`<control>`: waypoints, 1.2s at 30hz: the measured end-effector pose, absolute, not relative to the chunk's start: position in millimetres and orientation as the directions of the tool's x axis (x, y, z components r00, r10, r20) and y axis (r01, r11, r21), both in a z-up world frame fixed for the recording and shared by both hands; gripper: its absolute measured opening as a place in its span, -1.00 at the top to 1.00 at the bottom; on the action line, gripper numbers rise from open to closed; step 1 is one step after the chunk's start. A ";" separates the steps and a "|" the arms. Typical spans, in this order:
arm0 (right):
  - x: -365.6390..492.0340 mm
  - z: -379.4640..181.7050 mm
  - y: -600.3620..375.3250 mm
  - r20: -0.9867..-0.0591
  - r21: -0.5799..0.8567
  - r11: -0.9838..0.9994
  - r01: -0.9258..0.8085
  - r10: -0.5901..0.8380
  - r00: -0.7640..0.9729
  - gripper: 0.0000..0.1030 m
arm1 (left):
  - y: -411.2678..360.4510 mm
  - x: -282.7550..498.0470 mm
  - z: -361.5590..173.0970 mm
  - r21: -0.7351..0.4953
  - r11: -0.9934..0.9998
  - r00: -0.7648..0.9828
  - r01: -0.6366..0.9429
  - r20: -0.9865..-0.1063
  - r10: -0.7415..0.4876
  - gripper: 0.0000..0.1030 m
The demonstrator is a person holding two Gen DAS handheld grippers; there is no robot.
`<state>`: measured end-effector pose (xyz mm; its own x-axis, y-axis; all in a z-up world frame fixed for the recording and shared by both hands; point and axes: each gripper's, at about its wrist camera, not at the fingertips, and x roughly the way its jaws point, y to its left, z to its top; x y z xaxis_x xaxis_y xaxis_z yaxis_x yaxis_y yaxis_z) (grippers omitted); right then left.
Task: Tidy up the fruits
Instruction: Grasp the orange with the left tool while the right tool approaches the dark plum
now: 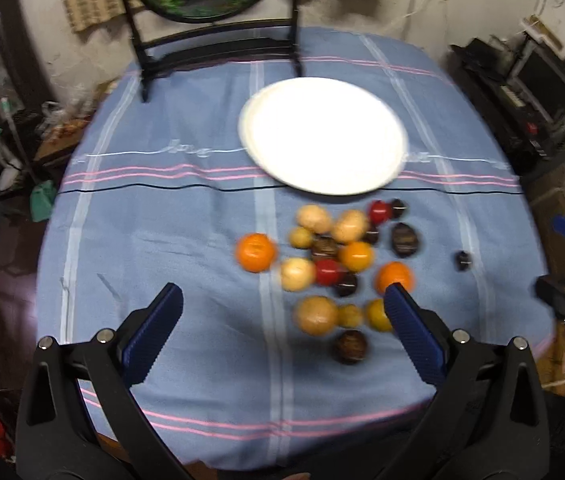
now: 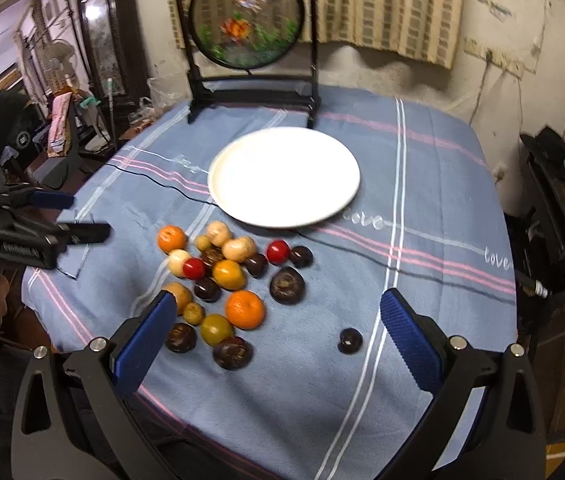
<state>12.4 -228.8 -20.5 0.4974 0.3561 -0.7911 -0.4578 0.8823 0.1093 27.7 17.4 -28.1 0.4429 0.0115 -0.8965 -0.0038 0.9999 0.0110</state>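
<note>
So a round table is covered with a blue striped cloth (image 2: 422, 200), and a white plate (image 2: 284, 176) is parked bare toward the far side, just in front of a round painted screen on a black stand (image 2: 248, 20). The fruit is all bunched on the cloth on the near side of the plate: oranges (image 2: 244, 309), a couple of small red fruits (image 2: 278, 251), pale tan ones (image 2: 238, 249) and dark purple-brown ones (image 2: 287, 285), most of them touching or just beside each other. One small dark fruit (image 2: 349, 340) is set apart to the right of the pile. The left gripper (image 1: 282, 300) is held wide open over the near edge of the pile, nothing gripped between its blue pads. The right gripper (image 2: 278, 308) is spread wide too, nothing held, with the pile seen between its fingers. Both views are a bit blurred, so the exact fruit types can't really be told.
</note>
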 end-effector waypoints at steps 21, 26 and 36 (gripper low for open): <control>17.1 -114.8 -270.5 -0.848 0.156 0.923 -0.352 0.307 0.432 -0.97 | 59.3 79.0 -147.8 0.048 0.999 0.425 0.013 -0.904 0.038 -0.92; 9.7 -113.9 -282.9 -0.854 0.153 0.943 -0.294 0.276 0.440 -0.97 | 57.2 98.9 -165.6 0.009 0.997 0.392 0.078 -0.920 -0.022 -0.59; 1.0 -113.9 -297.3 -0.861 0.164 0.962 -0.220 0.248 0.444 -0.97 | 64.0 114.7 -174.2 -0.123 0.985 0.400 0.122 -0.902 -0.162 -0.08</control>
